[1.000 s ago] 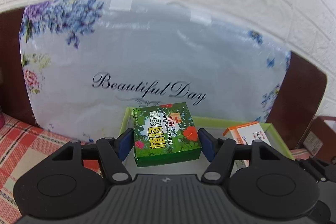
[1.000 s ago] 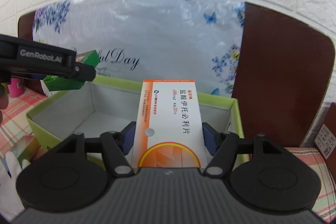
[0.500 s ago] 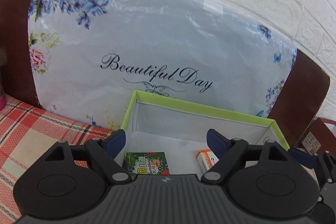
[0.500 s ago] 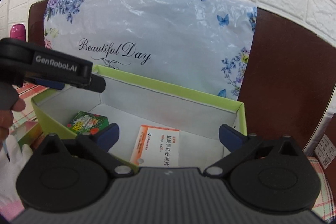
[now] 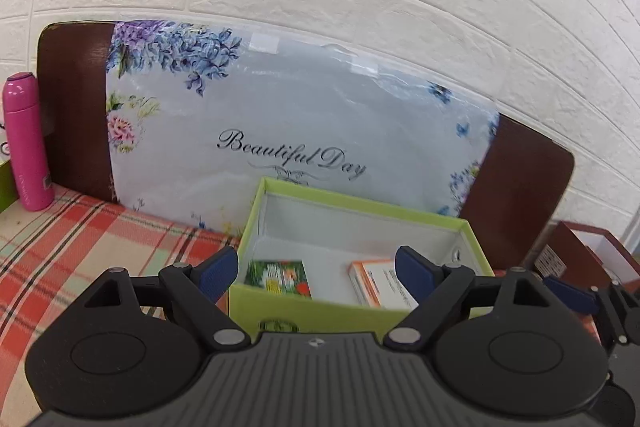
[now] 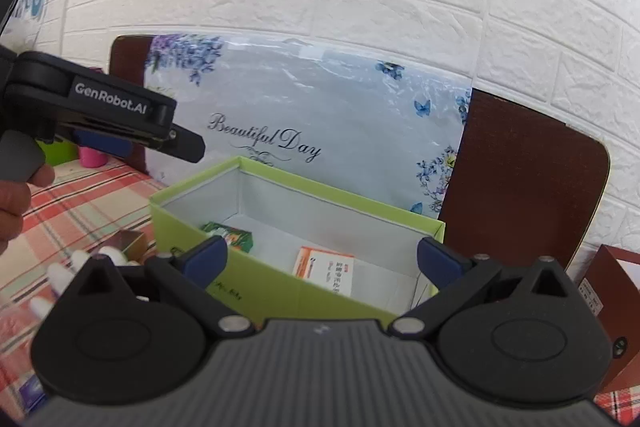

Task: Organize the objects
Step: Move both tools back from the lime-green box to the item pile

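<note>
A lime-green open box stands on the plaid tablecloth against a floral pillow. Inside lie a green floral carton at the left and an orange-and-white medicine carton at the right. My left gripper is open and empty, raised in front of the box; it also shows in the right wrist view. My right gripper is open and empty, raised in front of the box; part of it shows at the right edge of the left wrist view.
A pink bottle stands at the far left by a brown headboard. A floral "Beautiful Day" pillow leans on the white brick wall. A dark red box sits at the right. Small items lie left of the green box.
Both grippers released their cartons, which now lie in the green box. Both grippers opened and drew back and up away from the box.
</note>
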The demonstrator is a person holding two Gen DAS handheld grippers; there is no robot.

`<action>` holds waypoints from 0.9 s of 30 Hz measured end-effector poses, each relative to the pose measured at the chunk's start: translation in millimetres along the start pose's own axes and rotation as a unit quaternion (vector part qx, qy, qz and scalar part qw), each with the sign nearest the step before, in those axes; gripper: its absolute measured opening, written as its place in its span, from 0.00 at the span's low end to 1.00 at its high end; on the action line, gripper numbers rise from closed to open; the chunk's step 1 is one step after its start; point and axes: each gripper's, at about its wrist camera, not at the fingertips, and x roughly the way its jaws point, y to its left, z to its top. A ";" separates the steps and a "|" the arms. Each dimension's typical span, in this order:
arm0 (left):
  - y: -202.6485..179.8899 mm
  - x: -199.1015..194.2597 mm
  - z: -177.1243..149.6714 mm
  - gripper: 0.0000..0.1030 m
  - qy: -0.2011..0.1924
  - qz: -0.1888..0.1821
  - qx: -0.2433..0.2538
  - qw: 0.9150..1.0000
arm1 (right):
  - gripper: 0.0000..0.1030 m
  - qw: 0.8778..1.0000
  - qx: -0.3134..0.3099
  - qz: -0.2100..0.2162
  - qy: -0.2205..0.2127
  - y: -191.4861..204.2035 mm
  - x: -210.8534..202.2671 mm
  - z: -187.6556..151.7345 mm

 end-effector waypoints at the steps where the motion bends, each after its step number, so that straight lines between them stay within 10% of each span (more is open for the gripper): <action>1: -2.7 -6.7 -3.9 0.86 0.003 0.003 0.006 1.000 | 1.00 1.000 -0.003 0.002 0.001 2.7 -7.8 -1.0; 27: -12.8 -132.3 -118.7 0.86 0.048 -0.029 0.056 0.997 | 1.00 0.997 -0.045 0.006 0.058 12.7 -176.4 -77.7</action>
